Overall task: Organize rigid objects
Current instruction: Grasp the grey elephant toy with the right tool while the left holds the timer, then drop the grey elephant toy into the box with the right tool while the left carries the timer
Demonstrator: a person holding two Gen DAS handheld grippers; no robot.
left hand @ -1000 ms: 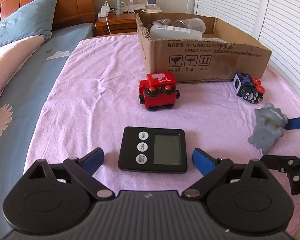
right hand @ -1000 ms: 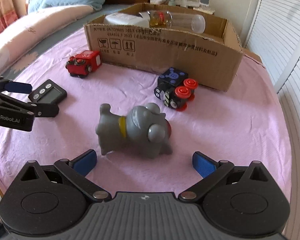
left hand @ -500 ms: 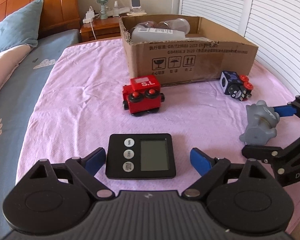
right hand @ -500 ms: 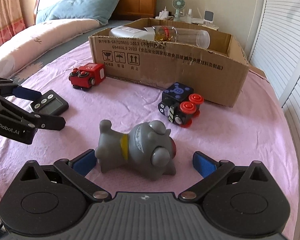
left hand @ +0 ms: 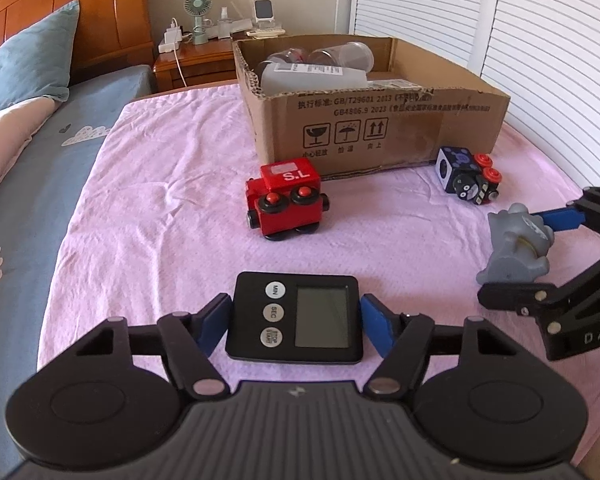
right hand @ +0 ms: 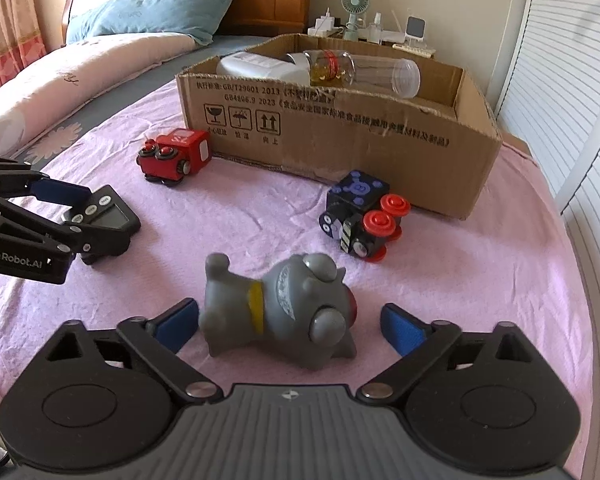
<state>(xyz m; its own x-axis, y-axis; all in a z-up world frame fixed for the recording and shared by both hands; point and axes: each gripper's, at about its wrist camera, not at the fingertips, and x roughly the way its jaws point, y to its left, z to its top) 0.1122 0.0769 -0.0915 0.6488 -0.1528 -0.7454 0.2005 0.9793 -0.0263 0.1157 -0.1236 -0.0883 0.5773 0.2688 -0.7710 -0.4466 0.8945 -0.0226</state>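
A black digital timer (left hand: 296,322) lies flat on the pink cloth between the fingers of my left gripper (left hand: 296,322); the blue pads sit against its two sides. The timer also shows in the right wrist view (right hand: 108,216). A grey toy dog (right hand: 278,312) lies on its side between the open fingers of my right gripper (right hand: 290,322); the left pad is close to its rear and the right pad stands apart. The dog also shows in the left wrist view (left hand: 516,250).
A cardboard box (left hand: 380,128) holding bottles and a clear jar stands at the back. A red toy train car (left hand: 286,200) and a black toy engine with red wheels (right hand: 360,216) lie in front of it. Pillows and a nightstand are beyond.
My left gripper has moved forward around the timer and closed in on its sides. My right gripper has moved forward so the grey dog lies between its fingers.
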